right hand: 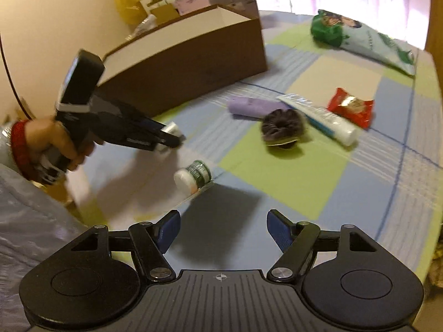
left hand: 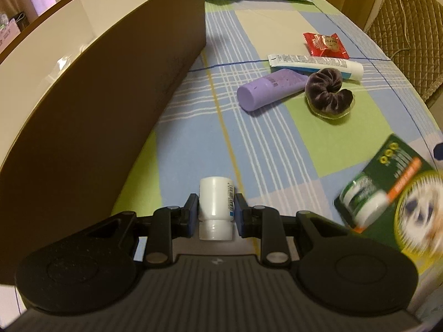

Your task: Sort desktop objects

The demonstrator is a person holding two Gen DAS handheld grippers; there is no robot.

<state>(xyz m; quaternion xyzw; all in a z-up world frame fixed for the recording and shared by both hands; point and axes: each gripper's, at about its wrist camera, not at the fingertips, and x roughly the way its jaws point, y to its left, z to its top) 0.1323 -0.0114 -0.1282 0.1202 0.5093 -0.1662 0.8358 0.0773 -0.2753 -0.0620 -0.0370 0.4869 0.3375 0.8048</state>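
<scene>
In the left wrist view my left gripper (left hand: 216, 207) is shut on a small white bottle (left hand: 214, 191), held above the checked tablecloth beside a tall brown box (left hand: 110, 88). The right wrist view shows that same gripper (right hand: 174, 138) in a hand, the bottle (right hand: 172, 129) at its tips. My right gripper (right hand: 223, 229) stands open with nothing between its blue pads. Just ahead of it lies a green card pack with a small jar (right hand: 193, 177), which appears blurred at the right in the left wrist view (left hand: 387, 193).
Further out lie a purple tube (right hand: 254, 106), a dark scrunchie (right hand: 282, 127), a white tube (right hand: 321, 116) and a red snack packet (right hand: 351, 106). Green bags (right hand: 360, 36) lie at the far end. A padded chair (left hand: 407, 27) stands past the table's right edge.
</scene>
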